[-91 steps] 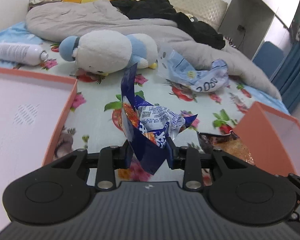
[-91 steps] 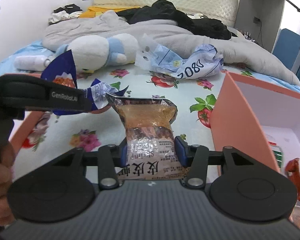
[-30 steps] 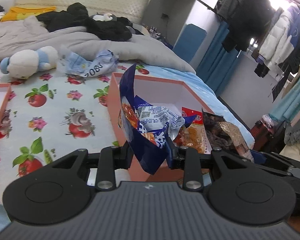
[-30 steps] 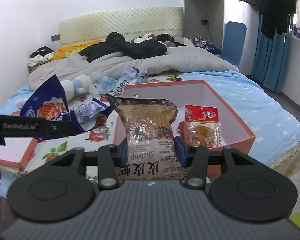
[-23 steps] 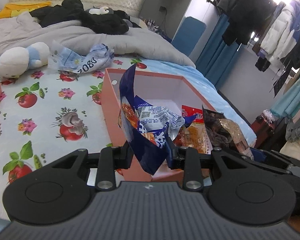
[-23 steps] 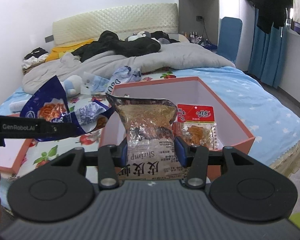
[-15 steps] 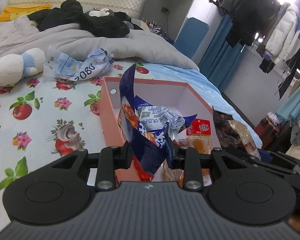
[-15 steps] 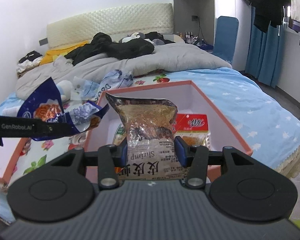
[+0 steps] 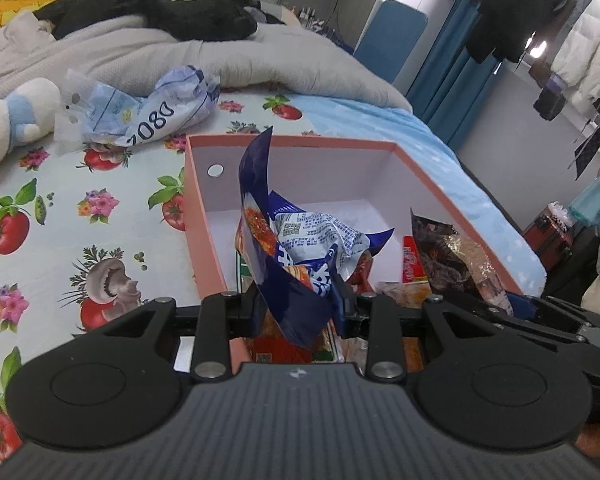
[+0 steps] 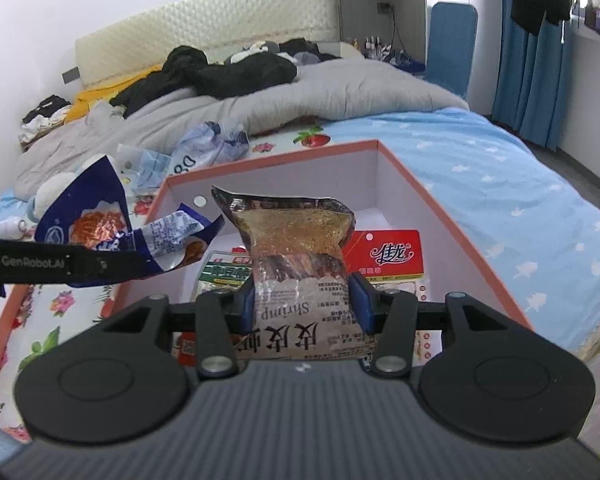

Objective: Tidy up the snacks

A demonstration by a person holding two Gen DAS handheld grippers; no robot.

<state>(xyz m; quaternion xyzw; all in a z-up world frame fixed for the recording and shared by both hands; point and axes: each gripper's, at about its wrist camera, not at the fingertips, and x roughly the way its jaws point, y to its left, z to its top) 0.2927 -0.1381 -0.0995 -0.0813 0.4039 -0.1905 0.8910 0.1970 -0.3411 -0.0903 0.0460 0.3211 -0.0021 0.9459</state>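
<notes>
**Two snack bags held over the pink box**

The pink box point(image 10: 452, 216) sits open in the middle of the frame on the flowery bed sheet point(image 9: 80, 216). Inside lie a red snack pack point(image 10: 388, 256) and a green snack pack point(image 10: 224, 272).

The left gripper point(image 9: 300, 304) squeezes a crumpled blue snack bag point(image 9: 296, 256) above the box. The right gripper point(image 10: 302, 304) squeezes a clear shrimp snack bag point(image 10: 296, 252) above it too.

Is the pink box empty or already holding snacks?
Already holding snacks: the pink box contains a red packet and a green packet on its floor.
</notes>
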